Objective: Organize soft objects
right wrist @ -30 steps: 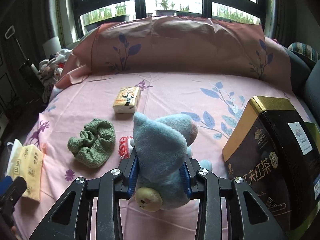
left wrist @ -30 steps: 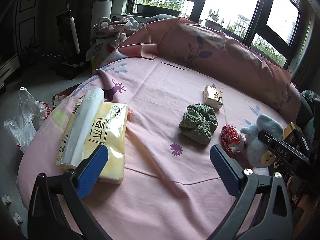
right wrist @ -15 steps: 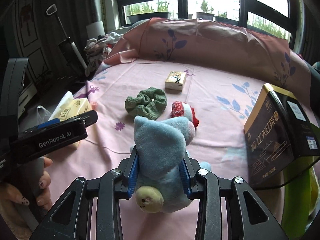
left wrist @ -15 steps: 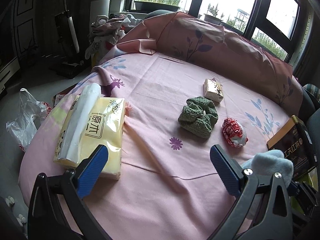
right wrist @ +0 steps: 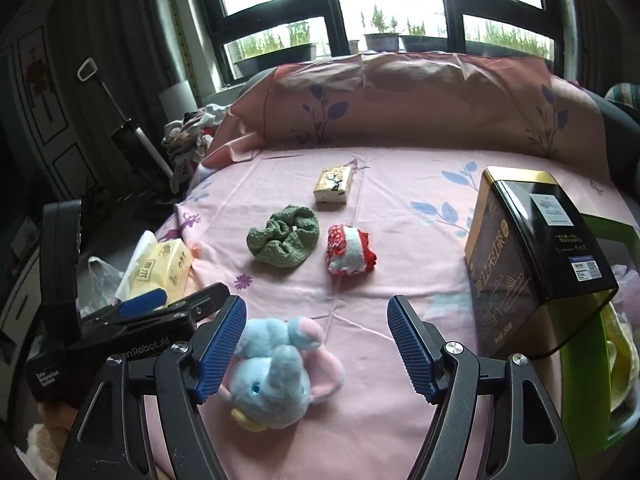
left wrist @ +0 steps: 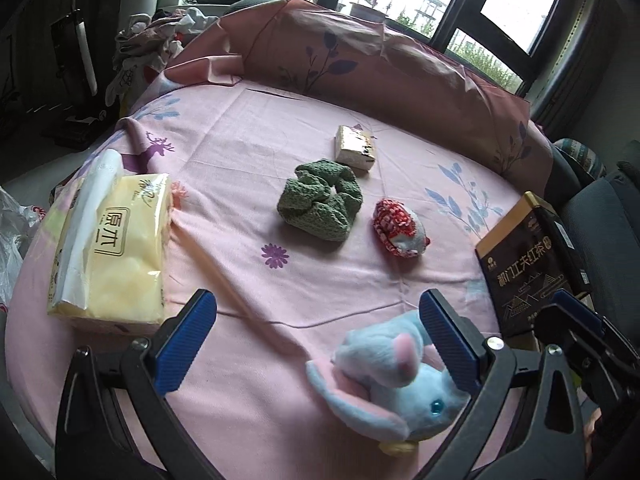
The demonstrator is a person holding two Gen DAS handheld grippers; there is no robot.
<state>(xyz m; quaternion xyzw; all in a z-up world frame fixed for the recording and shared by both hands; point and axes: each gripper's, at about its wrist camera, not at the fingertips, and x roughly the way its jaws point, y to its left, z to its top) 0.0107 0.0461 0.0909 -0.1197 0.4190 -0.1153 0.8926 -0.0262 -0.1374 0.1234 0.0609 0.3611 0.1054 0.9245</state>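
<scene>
A round bed (left wrist: 224, 128) covered in a pink sheet carries a scatter of soft things; a blue and pink plush elephant (right wrist: 276, 376) lies on its side near the bed's front edge, free of any grip. The right hand-held gripper (right wrist: 316, 344) hangs just above it with its blue-padded jaws spread wide, released; the toy sits by the left pad, touching or nearly so. The left hand-held gripper (left wrist: 320, 344) is also spread wide and grasps nothing; the elephant (left wrist: 400, 384) rests close beside its right pad. Toward the middle of the bed lie a green knitted scrunchie (right wrist: 284, 236) and, just beside it, a red and white cloth pouch (right wrist: 350, 250); a small tissue pack (right wrist: 334, 184) sits further back toward the padded rim. A large yellow tissue pack (left wrist: 108, 244) lies at the bed's left edge; a black and gold tea tin (right wrist: 532, 252) stands at the right edge. The elephant's spot at the front edge looks like a chosen place for gathering the soft items, judging by the task; the scrunchie and pouch seem likely next.
</scene>
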